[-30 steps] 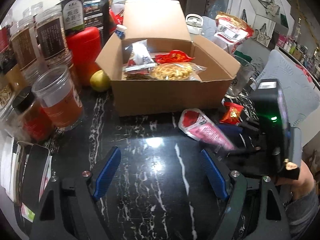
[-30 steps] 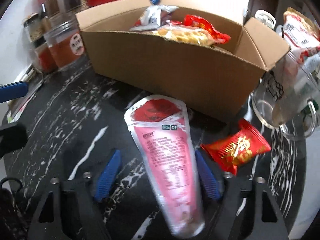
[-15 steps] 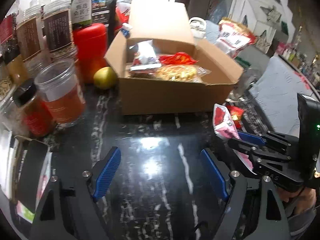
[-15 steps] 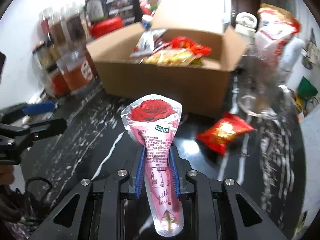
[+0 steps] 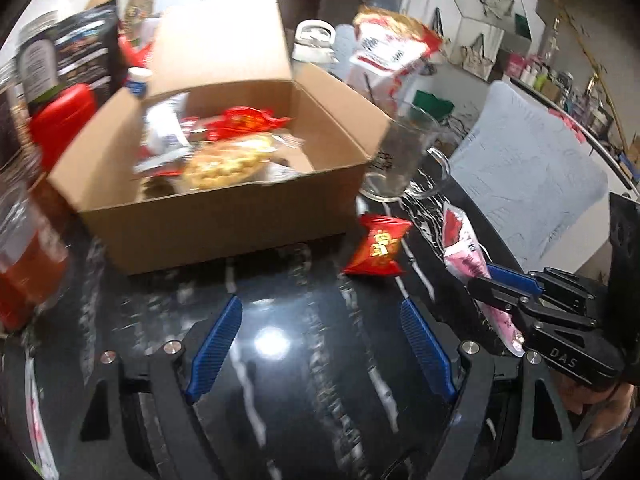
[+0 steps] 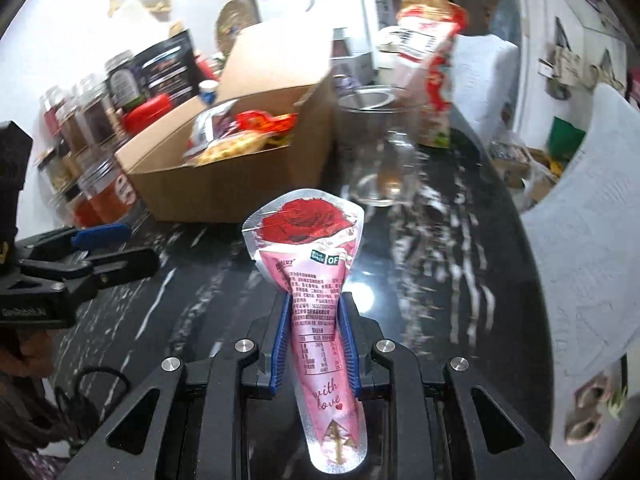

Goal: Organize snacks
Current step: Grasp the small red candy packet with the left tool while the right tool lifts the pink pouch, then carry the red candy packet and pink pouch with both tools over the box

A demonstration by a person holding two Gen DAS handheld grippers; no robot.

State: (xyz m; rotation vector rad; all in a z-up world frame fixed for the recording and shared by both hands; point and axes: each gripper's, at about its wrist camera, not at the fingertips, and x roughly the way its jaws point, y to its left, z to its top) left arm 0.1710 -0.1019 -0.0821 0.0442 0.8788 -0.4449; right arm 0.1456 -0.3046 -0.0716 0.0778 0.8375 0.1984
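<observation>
My right gripper (image 6: 316, 320) is shut on a pink cone-shaped rose snack pouch (image 6: 312, 248) and holds it above the black marble table; the pouch (image 5: 464, 256) and the gripper also show at the right of the left wrist view. My left gripper (image 5: 320, 344) is open and empty over the table, in front of an open cardboard box (image 5: 224, 216) that holds several snack packets. The box (image 6: 224, 184) lies ahead and left of the pouch in the right wrist view. A small red snack packet (image 5: 378, 246) lies on the table by the box's right front corner.
A glass mug (image 5: 404, 164) stands right of the box, also in the right wrist view (image 6: 380, 152). A red-and-white snack bag (image 5: 392, 44) stands behind it. Jars (image 6: 100, 184) and a red container (image 5: 60, 120) line the left side. A light cushion (image 5: 528, 176) lies at the right.
My right gripper has lifted the rose pouch higher and swung right. My left gripper has moved toward the right front of the box, bringing the red packet into fuller view.
</observation>
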